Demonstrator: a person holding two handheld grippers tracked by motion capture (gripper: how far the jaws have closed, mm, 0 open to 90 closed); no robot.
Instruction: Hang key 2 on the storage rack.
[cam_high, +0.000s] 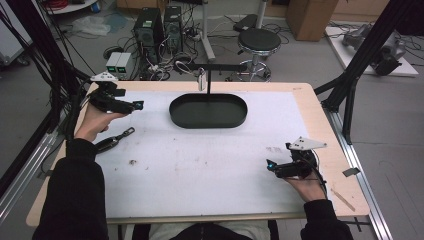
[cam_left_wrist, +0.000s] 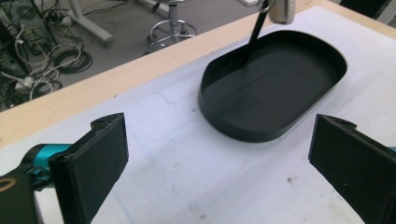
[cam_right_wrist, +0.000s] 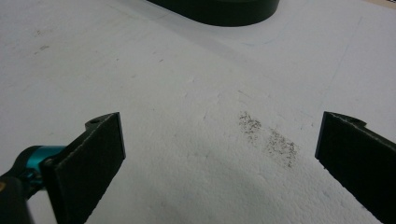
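A black oval tray (cam_high: 220, 113) lies at the back middle of the white sheet, with nothing in it. A thin black post (cam_high: 208, 84) rises from its far rim and carries a crossbar with a small silvery piece (cam_high: 201, 80) hanging from it. My left gripper (cam_high: 138, 105) is held above the sheet's far left corner, open and pointing at the tray (cam_left_wrist: 275, 88); the post (cam_left_wrist: 256, 29) and silvery piece (cam_left_wrist: 280, 9) show beyond it. My left gripper (cam_left_wrist: 219, 154) holds nothing. My right gripper (cam_high: 270, 164) sits low at the front right, and this gripper (cam_right_wrist: 219, 149) is also open and bare.
A dark slender object (cam_high: 115, 140) lies on the sheet's left edge by the left forearm. Grey smudges (cam_right_wrist: 268, 138) mark the sheet ahead of the right gripper, and the tray's rim (cam_right_wrist: 219, 13) shows beyond. A stool (cam_high: 258, 44) and computers stand behind the table.
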